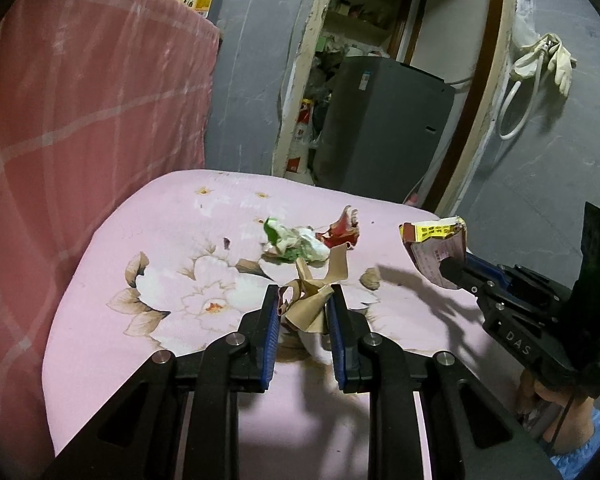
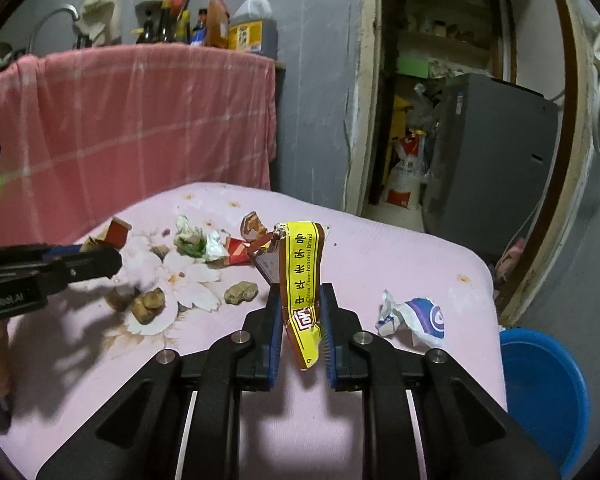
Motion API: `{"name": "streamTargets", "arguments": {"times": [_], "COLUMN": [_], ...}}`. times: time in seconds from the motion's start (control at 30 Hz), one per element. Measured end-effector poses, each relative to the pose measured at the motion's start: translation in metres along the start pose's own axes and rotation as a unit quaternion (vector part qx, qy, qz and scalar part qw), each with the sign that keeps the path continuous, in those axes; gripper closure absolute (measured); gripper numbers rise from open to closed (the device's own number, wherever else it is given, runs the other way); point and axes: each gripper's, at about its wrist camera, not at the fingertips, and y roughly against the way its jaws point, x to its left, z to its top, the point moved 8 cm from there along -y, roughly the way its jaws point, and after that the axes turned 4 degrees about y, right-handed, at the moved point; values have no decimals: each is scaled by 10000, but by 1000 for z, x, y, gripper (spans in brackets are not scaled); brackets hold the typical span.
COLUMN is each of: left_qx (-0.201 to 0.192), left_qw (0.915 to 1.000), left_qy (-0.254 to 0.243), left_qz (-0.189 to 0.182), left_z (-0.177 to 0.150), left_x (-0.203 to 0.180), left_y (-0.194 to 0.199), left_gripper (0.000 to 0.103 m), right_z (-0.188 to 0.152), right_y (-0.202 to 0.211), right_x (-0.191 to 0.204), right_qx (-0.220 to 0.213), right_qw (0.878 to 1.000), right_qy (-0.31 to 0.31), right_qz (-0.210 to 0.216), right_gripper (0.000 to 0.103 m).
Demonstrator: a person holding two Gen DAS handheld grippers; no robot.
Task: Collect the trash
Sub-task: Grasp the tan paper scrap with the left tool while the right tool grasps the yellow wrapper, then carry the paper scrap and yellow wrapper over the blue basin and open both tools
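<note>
My left gripper (image 1: 303, 296) is shut on a crumpled tan piece of paper (image 1: 312, 304), held just above the pink floral tablecloth (image 1: 160, 220). From the right wrist view the left gripper (image 2: 108, 260) enters from the left edge with the tan and red scrap (image 2: 116, 232) at its tip. My right gripper (image 2: 302, 292) is shut on a yellow and brown wrapper (image 2: 300, 264) that stands up between its pads. The left wrist view shows the right gripper (image 1: 454, 270) at the right, lifting that wrapper (image 1: 432, 240) off the cloth.
On the cloth lie a green and white crumpled wrapper (image 1: 296, 244) (image 2: 196, 242), a red carton scrap (image 1: 342, 230) (image 2: 236, 254) and a purple and white wrapper (image 2: 416, 316). A blue bin (image 2: 540, 392) stands beside the table's right edge. A red cloth (image 1: 92, 100) hangs behind.
</note>
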Motion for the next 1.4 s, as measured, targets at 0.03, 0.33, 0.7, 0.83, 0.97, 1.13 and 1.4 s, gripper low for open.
{"name": "streamTargets", "arguments": {"times": [0.03,0.33,0.7,0.83,0.97,1.13,1.4], "left_qx": [-18,-785,-1591,-1755,-1843,-1821,-1294], "left_qw": [10000,9968,9841,9776,9720,9673,9668], "left_qy": [6,-77,-419,-576,-699,-866,-1076], "left_qz": [-13,-105,-673,-1010,-1277,-1539,-1924], "left_z": [1,23,50,56,60,62,44], "left_x": [0,-31,-111,-148,-182,-221,-277], "left_y": [0,23,36,35,34,24,-11], "left_gripper": [84,84,84,84,84,84,84], "right_z": [1,21,38,36,31,18,-17], "right_y": [4,61,136,160,182,201,209], "right_x": [-1,-13,-57,-81,-105,-136,-183], "right_qx": [-96,-1253,-2415,-2628,-2782,-2795,-2411], "right_qw": [9999,9915,9648,9545,9436,9336,9305], "right_qy": [-35,-252,-522,-653,-770,-937,-1281], "right_qz": [5,-235,-902,-1247,-1620,-2037,-2444], "right_gripper": [88,88,88,88,88,88,88]}}
